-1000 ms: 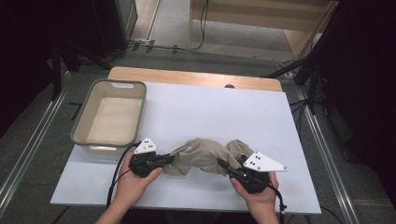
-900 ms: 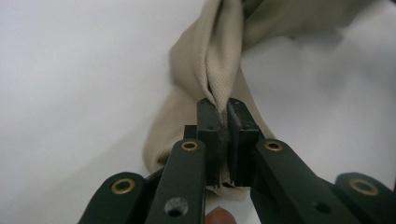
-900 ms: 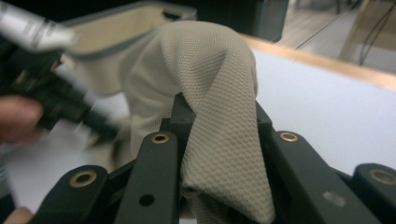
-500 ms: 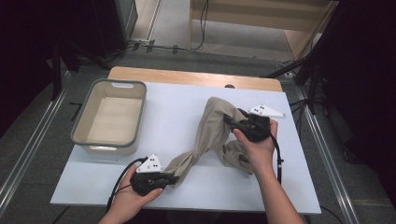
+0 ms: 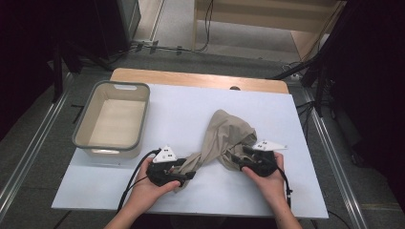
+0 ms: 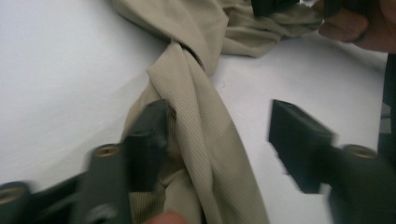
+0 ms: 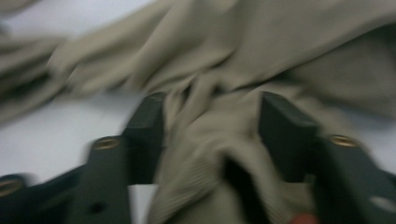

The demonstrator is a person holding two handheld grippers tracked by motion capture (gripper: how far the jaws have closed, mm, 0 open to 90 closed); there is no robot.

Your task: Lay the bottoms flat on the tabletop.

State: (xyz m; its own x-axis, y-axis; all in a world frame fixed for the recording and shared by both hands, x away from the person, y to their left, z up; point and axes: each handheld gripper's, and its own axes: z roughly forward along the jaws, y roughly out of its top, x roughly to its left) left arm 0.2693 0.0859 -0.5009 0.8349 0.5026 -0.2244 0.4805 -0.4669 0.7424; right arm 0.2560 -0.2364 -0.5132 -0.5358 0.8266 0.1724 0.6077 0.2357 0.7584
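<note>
On a white surface, a twisted tan cloth lies near the front edge, right of a bin, between left tongs, just opened with cloth inside, and right tongs, closing around a bunch, likely regripping.

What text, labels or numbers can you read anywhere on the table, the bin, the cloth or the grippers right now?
None can be read.
Beige cloth: plain, no print or tag showing.
Grey bin: no label showing.
White table: unmarked.
Grey plates on the left gripper and right gripper: dark marks, too small to read.
</note>
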